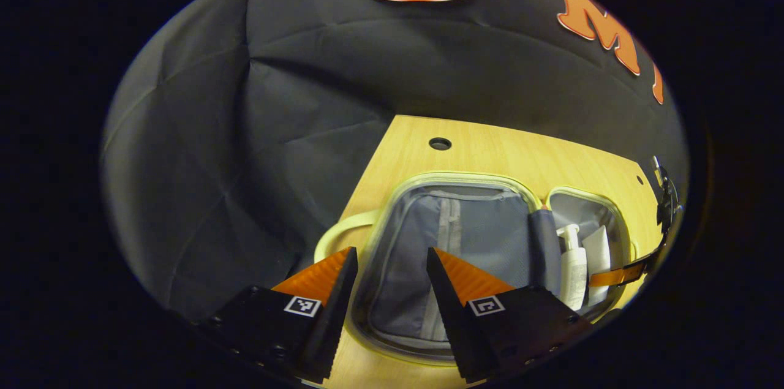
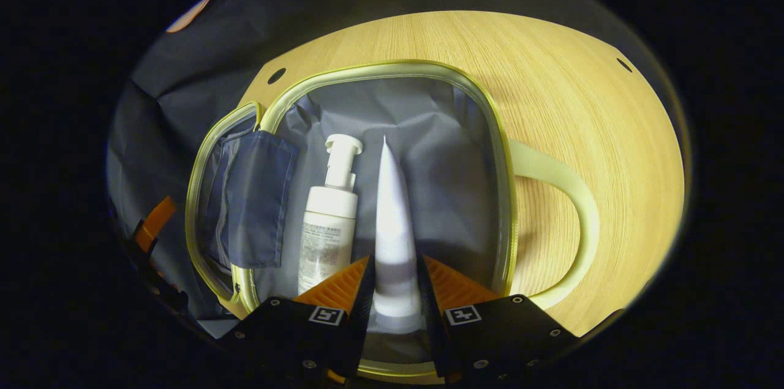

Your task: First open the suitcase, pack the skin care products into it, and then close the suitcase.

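Note:
The small suitcase (image 2: 380, 67) lies open on the wooden table, pale yellow-green rim around grey lining. A white pump bottle (image 2: 327, 223) lies in the half with the handle (image 2: 551, 187). Right beside it is a white tube (image 2: 394, 205), cap end between the fingers of my right gripper (image 2: 395, 260), which is shut on it. Whether the tube rests on the lining I cannot tell. In the left gripper view the suitcase (image 1: 453, 176) shows both halves, with the bottle (image 1: 574, 266) and tube (image 1: 598, 251) in the right one. My left gripper (image 1: 392, 252) hangs open over the other half's near edge, holding nothing.
The other half carries a grey zip pocket (image 2: 248, 205). The left gripper (image 2: 153, 217) shows at the far left edge of the right gripper view. The table (image 2: 582, 101) has bare wood right of the handle, and small holes (image 1: 440, 143) near its far edge.

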### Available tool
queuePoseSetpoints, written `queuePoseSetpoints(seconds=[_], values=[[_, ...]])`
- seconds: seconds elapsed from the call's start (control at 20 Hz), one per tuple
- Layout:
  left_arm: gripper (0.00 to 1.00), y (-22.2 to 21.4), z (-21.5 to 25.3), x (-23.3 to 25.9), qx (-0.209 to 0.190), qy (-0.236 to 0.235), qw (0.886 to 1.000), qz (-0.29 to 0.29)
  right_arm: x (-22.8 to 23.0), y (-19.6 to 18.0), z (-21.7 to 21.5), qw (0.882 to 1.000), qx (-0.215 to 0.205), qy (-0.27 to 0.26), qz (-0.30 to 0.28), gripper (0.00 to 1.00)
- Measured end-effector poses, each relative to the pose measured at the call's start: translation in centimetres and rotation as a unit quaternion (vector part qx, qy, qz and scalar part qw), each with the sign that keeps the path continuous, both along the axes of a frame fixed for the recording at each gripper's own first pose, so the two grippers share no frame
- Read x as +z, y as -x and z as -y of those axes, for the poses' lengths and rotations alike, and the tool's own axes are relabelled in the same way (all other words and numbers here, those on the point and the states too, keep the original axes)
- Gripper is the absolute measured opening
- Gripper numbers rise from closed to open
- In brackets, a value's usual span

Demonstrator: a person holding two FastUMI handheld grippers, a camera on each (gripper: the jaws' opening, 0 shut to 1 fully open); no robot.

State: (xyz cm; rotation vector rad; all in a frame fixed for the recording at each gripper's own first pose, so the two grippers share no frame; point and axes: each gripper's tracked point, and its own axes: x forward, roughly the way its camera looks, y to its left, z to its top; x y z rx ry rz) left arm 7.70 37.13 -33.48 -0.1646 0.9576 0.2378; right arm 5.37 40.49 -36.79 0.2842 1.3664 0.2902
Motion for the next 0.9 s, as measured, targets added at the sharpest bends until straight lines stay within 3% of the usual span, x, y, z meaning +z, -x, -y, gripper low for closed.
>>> queuePoseSetpoints(seconds=[0.3, 0.4, 0.45, 0.55, 0.6, 0.65, 0.9], values=[[0.72, 0.0, -5.1, -2.3, 0.055, 0.043, 0.997, -0.014, 1.0, -1.6, 0.6, 0.999, -0.045, -0.004, 0.0, 0.55], [0.73, 0.0, -6.5, -3.8, 0.083, 0.076, 0.994, -0.019, 2.5, -2.3, 1.8, 0.998, -0.058, 0.0, 0.016, 0.53], [0.74, 0.0, -7.1, -4.4, 0.095, 0.094, 0.991, -0.023, 3.4, -2.7, 2.6, 0.997, -0.066, 0.001, 0.025, 0.59], [0.75, 0.0, -8.0, -5.0, 0.099, 0.112, 0.988, -0.028, 5.1, -3.5, 3.6, 0.996, -0.081, -0.008, 0.042, 0.63], [0.75, -0.1, -8.0, -5.5, 0.101, 0.122, 0.987, -0.035, 6.0, -3.9, 4.0, 0.994, -0.09, -0.016, 0.055, 0.58], [0.75, 0.0, -7.8, -6.2, 0.097, 0.135, 0.985, -0.042, 7.0, -4.3, 4.5, 0.993, -0.097, -0.022, 0.065, 0.69], [0.75, -0.5, -6.8, -10.7, 0.082, 0.203, 0.972, -0.087, 12.3, -5.8, 7.6, 0.983, -0.121, -0.033, 0.132, 0.85]])
